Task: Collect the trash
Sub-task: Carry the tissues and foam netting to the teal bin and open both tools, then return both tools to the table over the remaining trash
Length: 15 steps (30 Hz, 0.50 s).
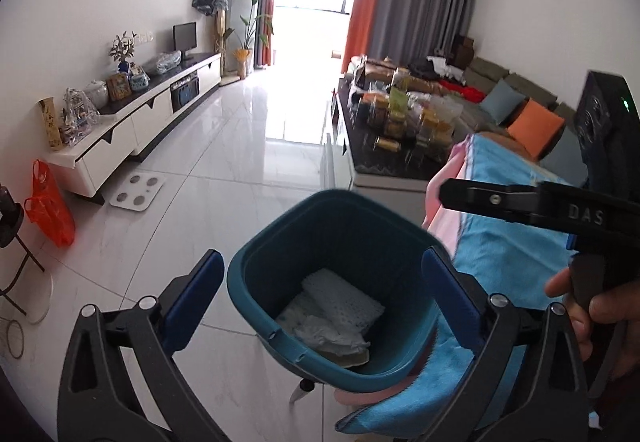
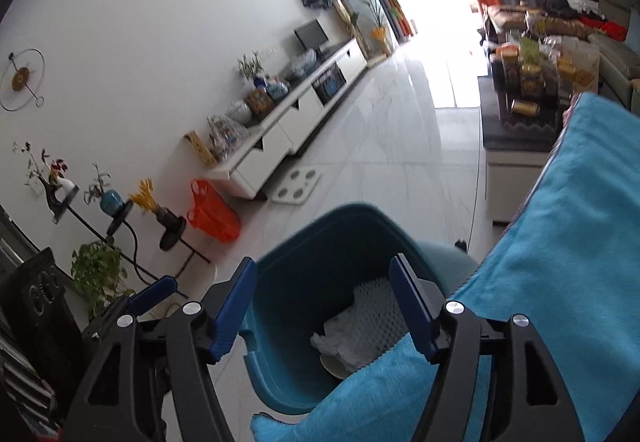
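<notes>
Left wrist view: the left gripper point(image 1: 322, 294) hangs spread wide, empty, over the teal trash bin point(image 1: 280, 266), where crumpled paper trash point(image 1: 332, 316), perhaps tissues, lies at the bottom. The right gripper point(image 2: 324, 306) is likewise released above it, beside a blue towel point(image 2: 560, 242).

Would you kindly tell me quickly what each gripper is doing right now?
Left gripper: open, holding nothing, above the teal bin.
Right gripper: open, holding nothing, above the same bin.

Spread left tongs point(image 1: 322, 282) above teal bin point(image 1: 280, 242) with crumpled paper point(image 1: 332, 318)
</notes>
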Motion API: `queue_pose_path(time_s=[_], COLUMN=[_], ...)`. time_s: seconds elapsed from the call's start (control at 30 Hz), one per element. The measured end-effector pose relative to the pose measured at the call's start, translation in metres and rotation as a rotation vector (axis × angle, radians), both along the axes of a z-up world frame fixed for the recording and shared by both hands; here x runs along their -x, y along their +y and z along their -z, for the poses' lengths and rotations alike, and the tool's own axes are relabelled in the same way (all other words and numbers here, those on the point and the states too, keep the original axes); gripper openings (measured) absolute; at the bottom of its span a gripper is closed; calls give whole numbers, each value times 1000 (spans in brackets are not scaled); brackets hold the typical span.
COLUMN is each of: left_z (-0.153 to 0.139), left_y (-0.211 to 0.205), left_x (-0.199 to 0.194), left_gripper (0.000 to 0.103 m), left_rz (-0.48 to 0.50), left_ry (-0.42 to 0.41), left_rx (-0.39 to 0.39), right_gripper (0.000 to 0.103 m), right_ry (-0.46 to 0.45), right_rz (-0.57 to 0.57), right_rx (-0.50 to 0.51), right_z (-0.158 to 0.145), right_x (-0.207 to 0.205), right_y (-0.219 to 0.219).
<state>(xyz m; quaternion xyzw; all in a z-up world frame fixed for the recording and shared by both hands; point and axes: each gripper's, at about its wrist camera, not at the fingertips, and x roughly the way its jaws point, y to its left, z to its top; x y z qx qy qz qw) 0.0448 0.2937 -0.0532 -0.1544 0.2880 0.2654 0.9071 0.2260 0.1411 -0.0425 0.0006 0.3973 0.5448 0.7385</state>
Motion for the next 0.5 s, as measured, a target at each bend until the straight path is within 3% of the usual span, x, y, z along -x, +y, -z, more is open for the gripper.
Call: queue_pose_path(time_s=[0.5], left_z=[-68], left_y=[-46], left_x=[27], left_gripper=[97], left_rz=[3], left_ry=[-124], left_rx=[-106], right_gripper=[85], right_ry=[-242], right_rz=[132], right_rx=[-160], right_z=[-56], right_x=[24], right_y=[-117])
